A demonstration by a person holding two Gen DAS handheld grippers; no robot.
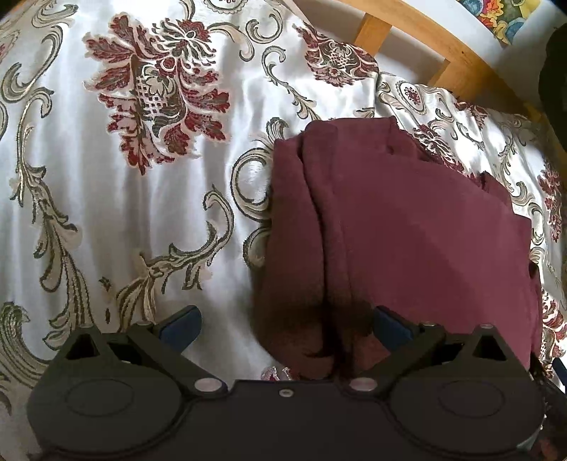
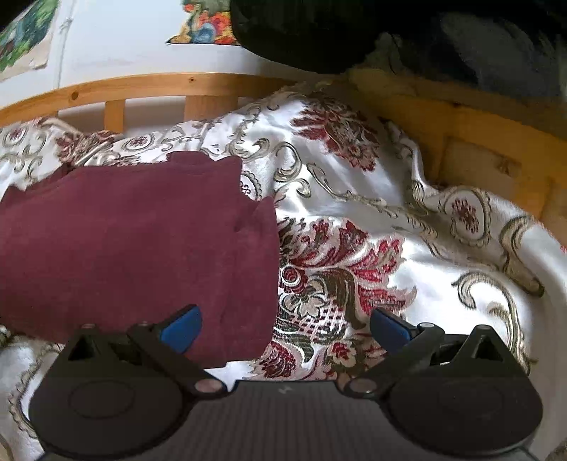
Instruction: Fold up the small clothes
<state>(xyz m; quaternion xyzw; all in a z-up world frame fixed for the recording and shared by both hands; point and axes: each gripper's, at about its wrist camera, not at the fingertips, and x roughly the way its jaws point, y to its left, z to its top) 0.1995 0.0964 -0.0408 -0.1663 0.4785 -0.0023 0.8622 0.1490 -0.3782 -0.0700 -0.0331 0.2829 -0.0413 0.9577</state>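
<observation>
A folded maroon garment [image 1: 407, 227] lies on a white bedspread with red and grey floral print [image 1: 106, 177]. My left gripper [image 1: 283, 324] is open, its blue-padded fingers wide apart over the garment's near left edge, holding nothing. In the right wrist view the same maroon garment [image 2: 134, 241] lies at the left on the bedspread [image 2: 407, 212]. My right gripper [image 2: 285, 324] is open and empty, its left finger [image 2: 182, 326] over the garment's near right corner and its right finger over bare bedspread.
A wooden slatted bed frame [image 1: 436, 46] runs along the far edge, also shown in the right wrist view [image 2: 149, 85]. A dark bulky object [image 2: 372, 32] rests on the frame at the upper right. A white wall with colourful pictures [image 2: 209, 28] stands behind.
</observation>
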